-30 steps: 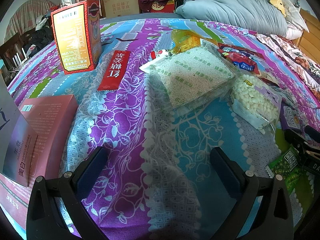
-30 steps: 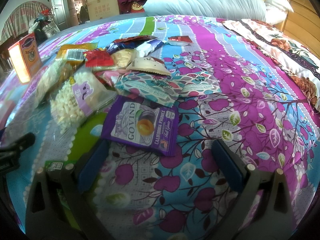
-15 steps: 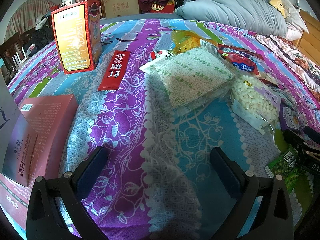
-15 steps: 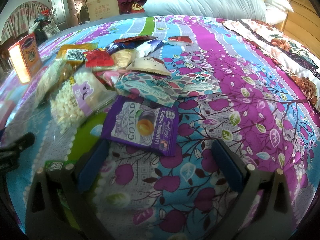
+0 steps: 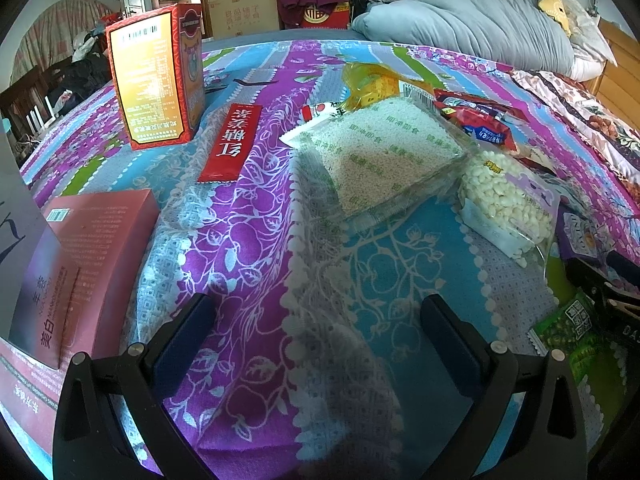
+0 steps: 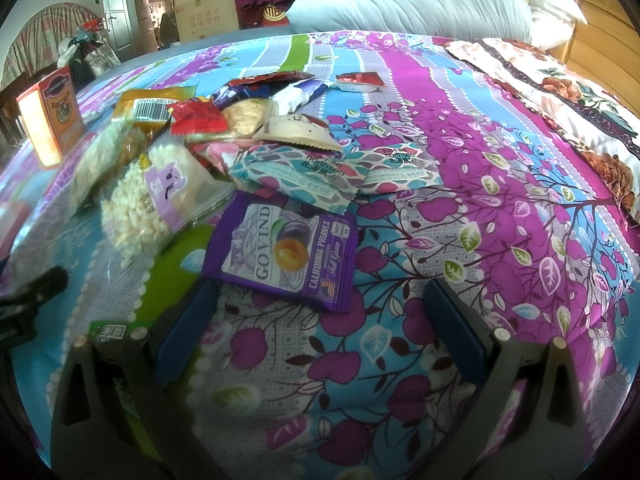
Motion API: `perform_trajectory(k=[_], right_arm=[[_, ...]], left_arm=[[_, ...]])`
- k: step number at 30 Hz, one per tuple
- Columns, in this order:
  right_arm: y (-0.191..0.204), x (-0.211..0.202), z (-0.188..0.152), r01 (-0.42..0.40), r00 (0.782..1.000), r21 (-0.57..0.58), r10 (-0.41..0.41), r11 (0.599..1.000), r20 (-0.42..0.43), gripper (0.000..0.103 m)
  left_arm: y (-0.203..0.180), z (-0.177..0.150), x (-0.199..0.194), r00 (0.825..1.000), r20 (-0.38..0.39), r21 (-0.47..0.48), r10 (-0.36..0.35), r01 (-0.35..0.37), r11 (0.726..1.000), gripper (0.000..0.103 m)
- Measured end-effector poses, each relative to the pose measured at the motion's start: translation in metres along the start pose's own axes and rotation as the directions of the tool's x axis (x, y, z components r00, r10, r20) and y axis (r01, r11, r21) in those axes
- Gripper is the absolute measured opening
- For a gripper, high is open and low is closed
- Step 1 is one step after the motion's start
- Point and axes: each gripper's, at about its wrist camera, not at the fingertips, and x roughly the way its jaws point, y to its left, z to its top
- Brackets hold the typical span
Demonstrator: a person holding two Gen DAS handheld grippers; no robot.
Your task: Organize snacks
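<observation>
1. The left gripper (image 5: 316, 344) is spread wide and empty, low over the bed (image 5: 260, 240).
2. The right gripper (image 6: 320, 328) is likewise empty, just short of a purple prune packet (image 6: 284, 256).
3. The snacks (image 6: 192, 148) lie heaped together, apparently unsorted.
</observation>
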Motion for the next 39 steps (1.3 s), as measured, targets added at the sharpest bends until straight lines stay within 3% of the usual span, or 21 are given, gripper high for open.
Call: perform_trajectory(k=[22, 26, 31, 33, 34, 36, 39], right_arm=[[-0.002, 0.001, 0.0, -0.017, 1.0, -0.002, 0.017, 1.0, -0.005, 0.103], [-0.008, -0.003, 0.003, -0.079, 0.997, -0.006, 0.078, 0.997, -0.025, 0.103], [-0.021, -0.019, 0.019, -0.21, 0.974, 0.017, 0.211, 0.977, -0.079, 0.103], [-0.014, -0.027, 0.029, -0.252, 0.963, -0.031, 0.248, 0.967, -0.103, 0.102], [-0.008, -0.028, 0.036, -0.288, 0.952, -0.069, 0.278, 0.955, -0.128, 0.1], [0.01, -0.029, 0.055, -0.354, 0.927, -0.136, 0.328, 0.925, -0.182, 0.08], [0.045, -0.021, 0.084, -0.463, 0.877, -0.179, 0.421, 0.868, -0.23, 0.078]], left_arm=[[0.003, -0.002, 0.004, 1.0, -0.006, 0.0, -0.006, 0.006, 1.0, 0.103], [0.003, -0.002, 0.004, 1.0, -0.006, 0.0, -0.005, 0.005, 1.0, 0.103], [0.004, -0.002, 0.004, 1.0, -0.002, -0.002, -0.01, 0.01, 1.0, 0.103], [0.005, -0.002, 0.002, 1.0, 0.001, -0.004, -0.019, 0.019, 1.0, 0.103], [0.006, -0.003, 0.001, 1.0, 0.003, -0.007, -0.025, 0.025, 1.0, 0.103], [0.007, -0.004, -0.001, 0.999, 0.006, -0.01, -0.037, 0.037, 0.999, 0.103], [0.007, -0.007, -0.005, 0.999, 0.005, -0.004, -0.049, 0.049, 0.999, 0.103]])
